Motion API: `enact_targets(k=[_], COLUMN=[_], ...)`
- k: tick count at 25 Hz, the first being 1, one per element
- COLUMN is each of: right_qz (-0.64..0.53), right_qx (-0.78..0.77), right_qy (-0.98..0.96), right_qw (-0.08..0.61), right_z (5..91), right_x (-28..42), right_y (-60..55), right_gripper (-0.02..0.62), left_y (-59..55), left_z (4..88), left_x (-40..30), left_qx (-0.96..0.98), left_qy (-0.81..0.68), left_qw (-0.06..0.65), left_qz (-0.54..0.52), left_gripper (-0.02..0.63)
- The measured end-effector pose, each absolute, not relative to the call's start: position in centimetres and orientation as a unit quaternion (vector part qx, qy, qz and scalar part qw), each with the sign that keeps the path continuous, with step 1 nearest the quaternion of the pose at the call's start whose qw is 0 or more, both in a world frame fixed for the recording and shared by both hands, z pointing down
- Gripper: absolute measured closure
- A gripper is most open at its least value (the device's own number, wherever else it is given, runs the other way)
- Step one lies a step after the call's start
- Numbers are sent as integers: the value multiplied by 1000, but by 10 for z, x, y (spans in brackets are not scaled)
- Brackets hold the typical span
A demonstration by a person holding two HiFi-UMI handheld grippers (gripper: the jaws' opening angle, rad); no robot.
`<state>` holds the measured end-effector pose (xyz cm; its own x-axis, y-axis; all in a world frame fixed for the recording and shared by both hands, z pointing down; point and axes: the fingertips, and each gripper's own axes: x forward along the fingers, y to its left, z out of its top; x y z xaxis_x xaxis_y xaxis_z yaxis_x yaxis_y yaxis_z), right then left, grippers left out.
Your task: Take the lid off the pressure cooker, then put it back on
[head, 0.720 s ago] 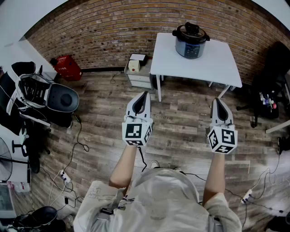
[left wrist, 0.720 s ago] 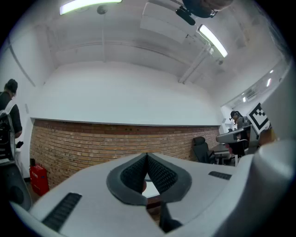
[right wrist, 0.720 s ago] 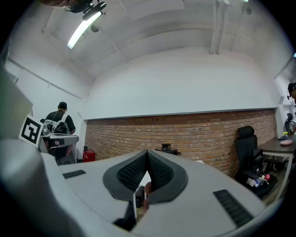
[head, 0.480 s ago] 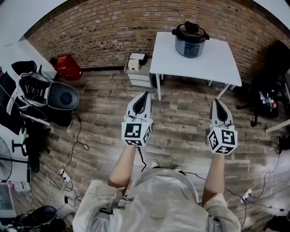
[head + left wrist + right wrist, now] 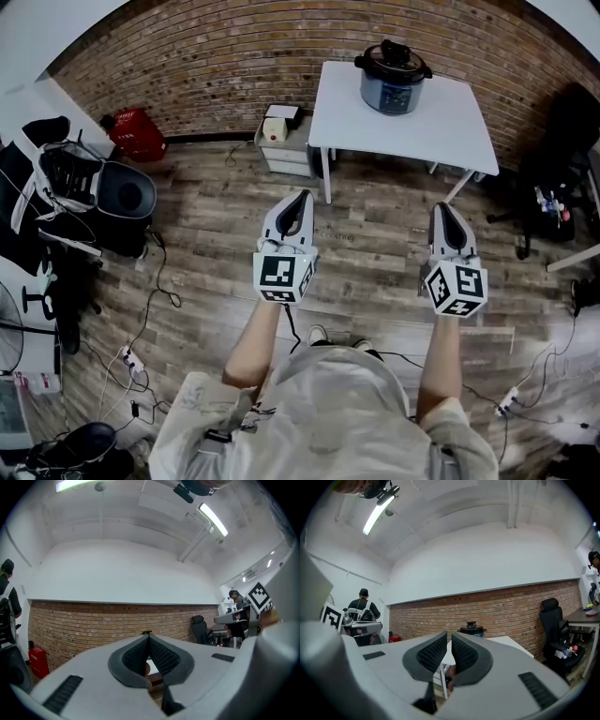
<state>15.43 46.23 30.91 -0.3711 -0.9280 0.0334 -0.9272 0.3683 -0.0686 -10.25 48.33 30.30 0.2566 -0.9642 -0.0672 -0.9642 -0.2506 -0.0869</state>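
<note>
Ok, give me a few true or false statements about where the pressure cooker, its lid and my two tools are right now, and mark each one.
1. The lid sits on the pressure cooker. True.
2. The pressure cooker stands on the floor. False: it stands on the white table.
3. The left tool is holding the lid. False: its jaws are together with nothing between them, and it is held over the wooden floor, short of the table.
4. The right tool is also short of the table and holds nothing. True.
5. The table stands by a plain white wall. False: a brick wall is behind it.
</note>
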Motion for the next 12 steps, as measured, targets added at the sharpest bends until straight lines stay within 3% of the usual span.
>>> enact_targets(k=[3, 7, 12], right_qz=[-41, -49, -43], right_qx=[-556, -541, -530], right_qy=[830, 839, 847], right_qw=[4, 16, 12], right_z=[311, 312, 313], right_x=[149, 140, 123], right_y=[459, 457, 451], right_gripper=[529, 346, 268], left_y=[482, 482, 478], left_z=[304, 306, 309], left_x=[-106, -113, -124], left_qx=[-789, -787, -788], left_qy=[612, 616, 614], left_qw=[53, 49, 46], left_qz=[0, 0, 1], left_gripper=[591, 591, 591])
